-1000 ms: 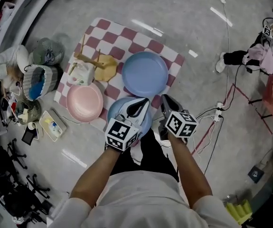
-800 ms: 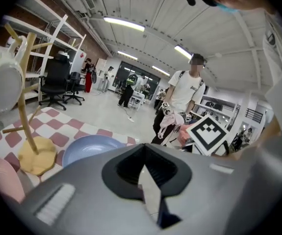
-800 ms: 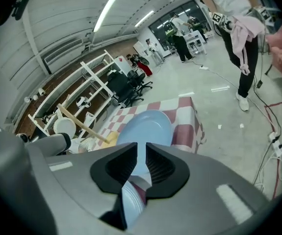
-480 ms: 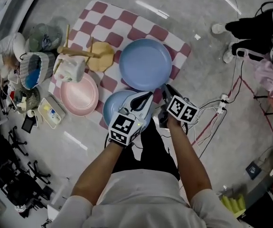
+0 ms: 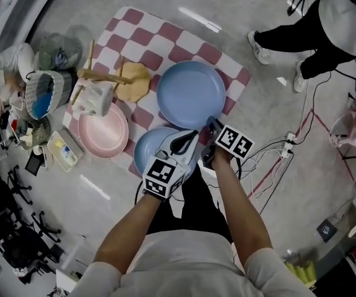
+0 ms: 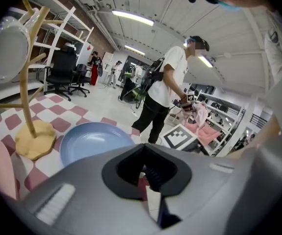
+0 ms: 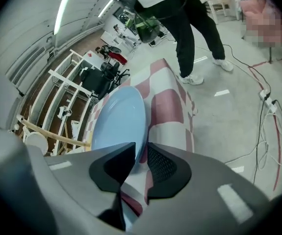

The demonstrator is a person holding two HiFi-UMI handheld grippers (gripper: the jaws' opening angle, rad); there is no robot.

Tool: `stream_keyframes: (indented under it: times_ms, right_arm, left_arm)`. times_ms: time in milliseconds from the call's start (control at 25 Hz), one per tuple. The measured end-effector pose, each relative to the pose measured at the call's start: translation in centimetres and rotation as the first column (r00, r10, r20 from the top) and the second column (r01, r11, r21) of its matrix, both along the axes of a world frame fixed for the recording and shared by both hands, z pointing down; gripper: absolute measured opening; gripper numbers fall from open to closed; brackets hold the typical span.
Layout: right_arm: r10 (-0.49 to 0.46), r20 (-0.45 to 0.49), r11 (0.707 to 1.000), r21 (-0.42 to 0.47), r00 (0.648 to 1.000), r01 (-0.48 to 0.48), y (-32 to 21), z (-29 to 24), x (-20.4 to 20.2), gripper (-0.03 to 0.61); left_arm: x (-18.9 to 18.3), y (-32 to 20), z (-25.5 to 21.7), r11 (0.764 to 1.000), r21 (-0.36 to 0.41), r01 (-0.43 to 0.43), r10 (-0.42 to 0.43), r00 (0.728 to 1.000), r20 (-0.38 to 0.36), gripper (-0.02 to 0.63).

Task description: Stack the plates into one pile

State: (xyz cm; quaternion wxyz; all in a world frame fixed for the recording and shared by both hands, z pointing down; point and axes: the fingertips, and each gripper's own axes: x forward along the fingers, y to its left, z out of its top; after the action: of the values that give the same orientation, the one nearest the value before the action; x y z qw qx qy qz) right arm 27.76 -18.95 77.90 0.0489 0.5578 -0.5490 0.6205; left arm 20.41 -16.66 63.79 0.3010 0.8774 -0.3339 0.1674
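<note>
Right gripper view: my right gripper (image 7: pixel 140 155) has its jaws a narrow slit apart, turned on its side. The near rim of the large blue plate (image 7: pixel 118 126) runs straight into the mouth of that slit. Deeper between the pads I see only checked mat (image 7: pixel 172 106), so I judge the rim is at the tips and not yet pinched.

In the head view, the right gripper (image 5: pixel 212 124) sits at that plate's (image 5: pixel 191 94) near edge. My left gripper (image 5: pixel 189 136) is just beside it, hanging over the small blue plate (image 5: pixel 148 148). The pink plate (image 5: pixel 103 130) lies off to the left gripper's left. In the left gripper view the jaws (image 6: pixel 143 153) meet at the tips with nothing held. The wooden stand (image 6: pixel 32 131) stands ahead and to the left.

All three plates lie flat and apart on the mat. They look stiff, smooth and shallow, probably light, but the gloss suggests a slippery rim. I would take the raised lip with one jaw under and one over, and bite deep. A wide plate held at one edge will want to droop and twist.
</note>
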Motion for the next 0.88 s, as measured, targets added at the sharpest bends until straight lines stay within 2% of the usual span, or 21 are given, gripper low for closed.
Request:
stream_keyframes:
  times_ms: [320,680,880]
  right_arm:
    - [0.14,0.114,0.99,-0.038,0.983,-0.137,-0.5,0.3,0.5,0.044]
    - [0.206,0.153,0.978,-0.018,0.966,-0.206,0.1,-2.2,1.5,0.043]
    - [0.206,0.147,0.978,0.013,0.967,-0.21,0.7,-4.7,1.5,0.044]
  left_arm:
    - [-0.9,1.0,-0.6,1.0,0.007,0.014,-0.014,1.0,-0.007,0.006]
    - [-2.3,1.8,-1.9,0.999,0.037,0.001,-0.001,1.0,-0.009,0.006]
    - [-3.0,2.7,-3.1,0.999,0.053,-0.011,0.012,1.0,-0.02,0.006]
